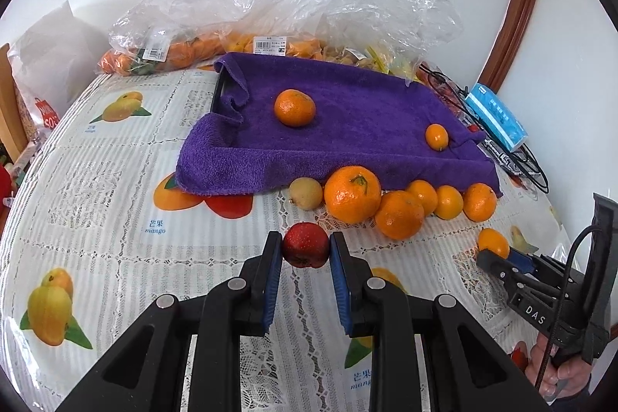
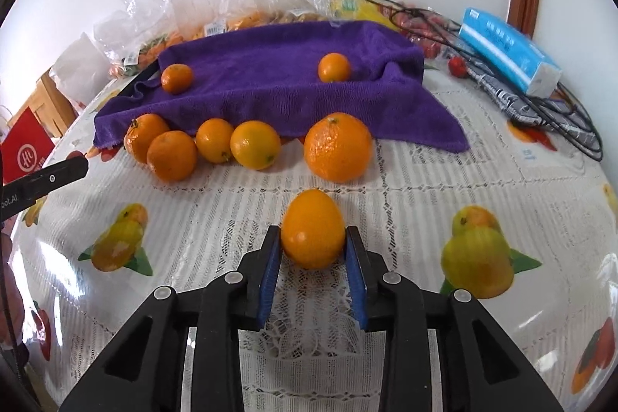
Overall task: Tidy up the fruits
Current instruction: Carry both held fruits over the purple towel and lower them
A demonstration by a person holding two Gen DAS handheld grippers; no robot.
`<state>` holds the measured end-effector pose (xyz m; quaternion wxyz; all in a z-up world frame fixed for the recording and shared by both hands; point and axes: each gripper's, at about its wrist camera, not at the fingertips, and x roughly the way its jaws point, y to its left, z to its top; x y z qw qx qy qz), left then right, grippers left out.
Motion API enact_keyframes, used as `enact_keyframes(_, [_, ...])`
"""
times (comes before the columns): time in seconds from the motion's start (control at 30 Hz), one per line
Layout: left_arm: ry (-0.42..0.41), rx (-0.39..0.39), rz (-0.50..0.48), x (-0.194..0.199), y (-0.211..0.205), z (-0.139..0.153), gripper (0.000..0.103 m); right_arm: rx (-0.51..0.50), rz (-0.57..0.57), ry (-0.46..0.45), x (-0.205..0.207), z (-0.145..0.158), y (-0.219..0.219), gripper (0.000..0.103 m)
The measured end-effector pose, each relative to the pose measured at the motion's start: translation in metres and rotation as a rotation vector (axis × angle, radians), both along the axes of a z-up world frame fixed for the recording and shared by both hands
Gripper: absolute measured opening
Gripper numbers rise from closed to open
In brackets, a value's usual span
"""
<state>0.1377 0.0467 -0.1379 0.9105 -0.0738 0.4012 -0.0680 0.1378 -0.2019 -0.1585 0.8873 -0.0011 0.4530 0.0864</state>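
Oranges (image 2: 255, 149) on fruit-print tablecloth (image 2: 444, 180)

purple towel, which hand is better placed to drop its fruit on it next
Probably the left. The left gripper is shut on a small red fruit facing the purple towel, with open cloth ahead. The right gripper holds a small orange, but a row of oranges lines its approach.
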Motion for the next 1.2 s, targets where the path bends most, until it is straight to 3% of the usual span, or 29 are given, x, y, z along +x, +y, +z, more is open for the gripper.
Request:
enact_keyframes(0.27, [-0.004,0.003,-0.001,0.002,-0.005,0.001,0.024,-0.008,-0.004,-0.017,0.003,0.004,0.003,0.032])
enact_keyframes(0.53, [-0.044,-0.006,0.010,0.008,-0.005,0.021,0.024,0.020,0.002,-0.135,0.003,0.050,0.006,0.032])
enact_keyframes(0.87, [-0.112,0.025,0.044,0.034,-0.001,0.046,0.024,0.024,-0.007,-0.211,0.039,0.082,0.009,0.032])
enact_keyframes(1.2, [-0.127,0.025,0.062,0.078,-0.001,0.049,0.024,0.042,-0.013,-0.228,0.086,0.086,0.016,0.032])
